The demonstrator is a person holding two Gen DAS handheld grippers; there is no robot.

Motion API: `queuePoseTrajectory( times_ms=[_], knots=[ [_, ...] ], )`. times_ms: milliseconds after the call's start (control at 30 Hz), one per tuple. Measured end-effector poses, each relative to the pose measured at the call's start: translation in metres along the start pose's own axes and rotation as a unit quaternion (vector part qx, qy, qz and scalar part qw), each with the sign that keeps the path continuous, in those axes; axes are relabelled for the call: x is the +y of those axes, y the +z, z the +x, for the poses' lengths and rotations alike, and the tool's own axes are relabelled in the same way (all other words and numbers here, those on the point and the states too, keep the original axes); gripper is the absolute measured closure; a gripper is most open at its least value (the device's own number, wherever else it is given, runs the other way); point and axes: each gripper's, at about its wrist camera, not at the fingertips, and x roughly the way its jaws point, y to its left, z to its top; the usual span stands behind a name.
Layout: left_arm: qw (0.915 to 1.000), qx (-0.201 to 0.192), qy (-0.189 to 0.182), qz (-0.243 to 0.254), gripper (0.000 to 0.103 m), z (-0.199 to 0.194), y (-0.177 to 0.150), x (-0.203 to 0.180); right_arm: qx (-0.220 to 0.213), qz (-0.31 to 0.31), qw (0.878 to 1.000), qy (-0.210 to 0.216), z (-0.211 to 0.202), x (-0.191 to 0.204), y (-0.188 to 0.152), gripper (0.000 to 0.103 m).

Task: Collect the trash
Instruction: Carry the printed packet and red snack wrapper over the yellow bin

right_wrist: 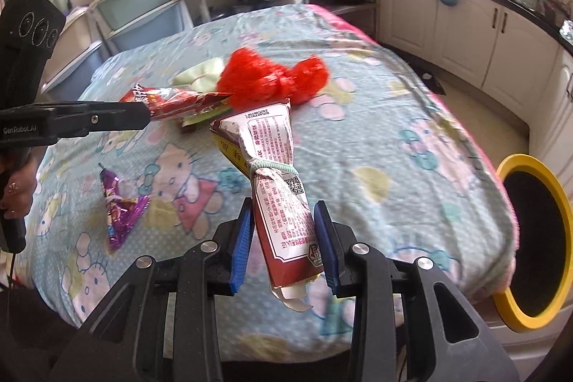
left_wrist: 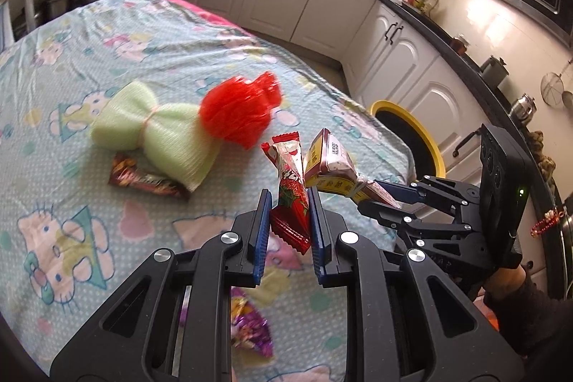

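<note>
My left gripper (left_wrist: 289,203) is shut on a red strawberry snack wrapper (left_wrist: 290,188) and holds it above the table. It also shows in the right wrist view (right_wrist: 175,102). My right gripper (right_wrist: 283,221) is shut on a maroon and yellow snack bag (right_wrist: 275,181) tied with a green band; it shows in the left wrist view (left_wrist: 331,163) too. A red net bag (left_wrist: 238,110), a pale green foam bundle (left_wrist: 157,127), a dark red wrapper (left_wrist: 143,179) and a purple wrapper (right_wrist: 120,212) lie on the cartoon-cat tablecloth (left_wrist: 71,59).
A black bin with a yellow rim (right_wrist: 533,238) stands on the floor at the table's right side, also in the left wrist view (left_wrist: 412,127). White kitchen cabinets (left_wrist: 315,6) run behind. Plastic drawers (right_wrist: 143,9) stand at the far left.
</note>
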Motion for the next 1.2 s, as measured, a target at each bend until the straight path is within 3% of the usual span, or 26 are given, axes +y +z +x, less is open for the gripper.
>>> queuePoseTrajectory(
  times_ms=[667,1200],
  knots=[
    [0.9975,-0.012,-0.038,0.058,0.088,0.038,0.047,-0.078,-0.045,0.073,0.995,-0.059,-0.046,-0.069,-0.004,0.071],
    [0.9905,-0.009,-0.088,0.106,0.088,0.074,0.077,-0.152,-0.076,0.135,0.98,-0.121,-0.092,-0.135,-0.017,0.071]
  ],
)
